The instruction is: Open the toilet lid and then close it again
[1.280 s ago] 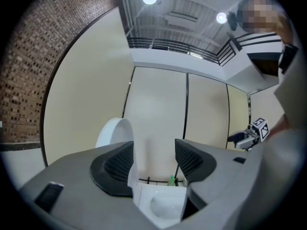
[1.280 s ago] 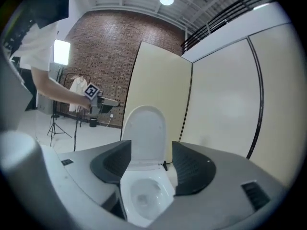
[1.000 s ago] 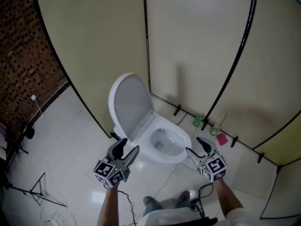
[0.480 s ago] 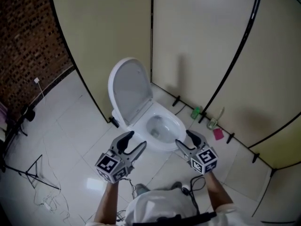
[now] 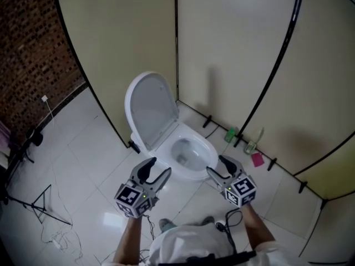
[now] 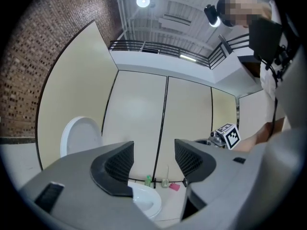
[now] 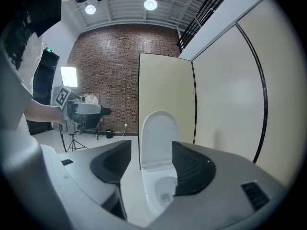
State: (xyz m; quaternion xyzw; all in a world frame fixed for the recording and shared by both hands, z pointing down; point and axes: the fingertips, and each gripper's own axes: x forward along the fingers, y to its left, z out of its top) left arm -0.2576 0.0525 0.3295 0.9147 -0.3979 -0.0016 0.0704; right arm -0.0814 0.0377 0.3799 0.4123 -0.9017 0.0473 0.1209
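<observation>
The white toilet stands against the beige partition with its lid [image 5: 150,110] raised upright and the bowl [image 5: 190,152] uncovered. My left gripper [image 5: 157,169] hovers in front of the bowl's left side, open, with nothing between its fingers. My right gripper [image 5: 220,167] hangs at the bowl's front right, also open and empty. Neither touches the toilet. In the left gripper view the lid [image 6: 79,137] shows at the left and the bowl [image 6: 145,201] below my left gripper [image 6: 153,159]. In the right gripper view the lid [image 7: 158,137] and bowl [image 7: 162,191] show between the jaws of my right gripper [image 7: 151,164].
Beige partition panels [image 5: 233,54] with black frames close off the back. A brick wall [image 5: 28,60] is at the left. A green bottle [image 5: 231,134], a clear bottle [image 5: 253,146] and a pink item [image 5: 259,159] sit on the floor by the partition. A stand and cables [image 5: 41,209] lie at the left.
My left gripper has drawn away from the side of the lid's base to the front of the bowl. The head view has pulled back a little. The lid stays raised.
</observation>
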